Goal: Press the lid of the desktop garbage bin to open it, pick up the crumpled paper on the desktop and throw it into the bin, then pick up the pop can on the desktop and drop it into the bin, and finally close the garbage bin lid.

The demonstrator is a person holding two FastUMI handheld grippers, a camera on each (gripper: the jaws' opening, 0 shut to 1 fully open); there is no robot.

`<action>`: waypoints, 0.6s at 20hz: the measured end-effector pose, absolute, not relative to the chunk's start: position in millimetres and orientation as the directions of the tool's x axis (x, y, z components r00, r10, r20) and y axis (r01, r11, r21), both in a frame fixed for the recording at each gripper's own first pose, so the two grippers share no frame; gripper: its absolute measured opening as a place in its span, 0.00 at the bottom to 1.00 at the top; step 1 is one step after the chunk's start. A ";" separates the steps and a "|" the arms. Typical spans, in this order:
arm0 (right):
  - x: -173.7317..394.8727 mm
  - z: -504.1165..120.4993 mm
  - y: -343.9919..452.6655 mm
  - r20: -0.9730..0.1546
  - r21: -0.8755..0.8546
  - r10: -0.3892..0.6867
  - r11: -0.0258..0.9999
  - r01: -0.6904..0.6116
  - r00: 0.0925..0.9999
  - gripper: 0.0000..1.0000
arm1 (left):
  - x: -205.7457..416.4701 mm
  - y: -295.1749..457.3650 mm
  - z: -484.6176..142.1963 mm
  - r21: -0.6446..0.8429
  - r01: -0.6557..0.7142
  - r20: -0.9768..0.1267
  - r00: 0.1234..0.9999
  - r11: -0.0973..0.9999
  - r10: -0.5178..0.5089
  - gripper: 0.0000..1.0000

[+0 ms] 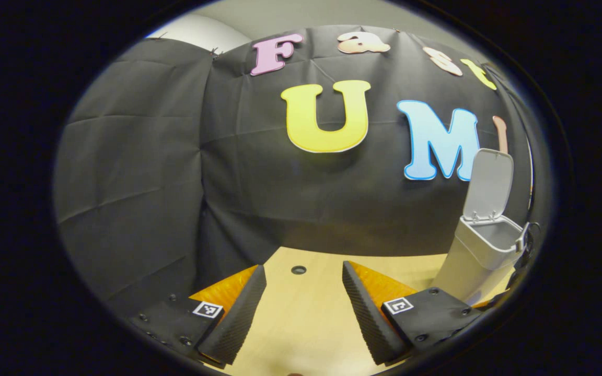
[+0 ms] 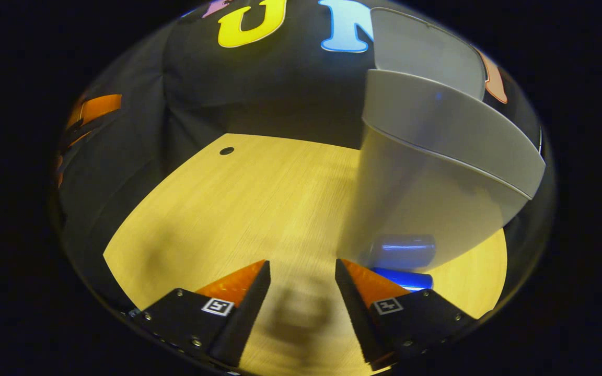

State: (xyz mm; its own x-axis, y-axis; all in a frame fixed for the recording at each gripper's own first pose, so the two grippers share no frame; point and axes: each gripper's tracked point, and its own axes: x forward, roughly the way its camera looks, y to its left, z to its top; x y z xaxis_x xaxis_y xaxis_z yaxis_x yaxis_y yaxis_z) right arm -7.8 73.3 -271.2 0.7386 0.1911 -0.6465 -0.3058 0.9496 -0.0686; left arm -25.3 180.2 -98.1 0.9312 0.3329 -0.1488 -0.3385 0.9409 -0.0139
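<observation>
One of almost everything, two hand-held grippers.
One garbage bin [image 1: 481, 250] with one raised lid [image 1: 489, 185], one blue pop can [image 2: 403, 279], one desk [image 2: 259, 209], one desk hole [image 1: 298, 270]; left hand-held gripper [image 1: 303, 305], right hand-held gripper [image 2: 302, 297].

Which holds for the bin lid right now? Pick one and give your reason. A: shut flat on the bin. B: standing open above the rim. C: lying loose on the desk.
B: in the left gripper view the lid stands upright behind the open bin, hinged at the rim.
</observation>
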 end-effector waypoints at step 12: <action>-37.9 -319.0 -40.1 -0.752 0.110 0.044 0.992 0.059 0.658 0.99 | 3.3 141.6 -98.4 -0.036 -0.271 -0.150 0.953 0.962 0.263 0.99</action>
State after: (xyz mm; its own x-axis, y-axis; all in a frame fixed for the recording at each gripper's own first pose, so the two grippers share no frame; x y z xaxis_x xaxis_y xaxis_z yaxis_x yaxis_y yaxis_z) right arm -37.9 -40.1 -319.0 0.6578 0.0439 -0.7519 0.0594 0.9922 0.1099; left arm 3.3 141.6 -98.4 0.9530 0.2634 -0.1496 -0.2715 0.9618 -0.0360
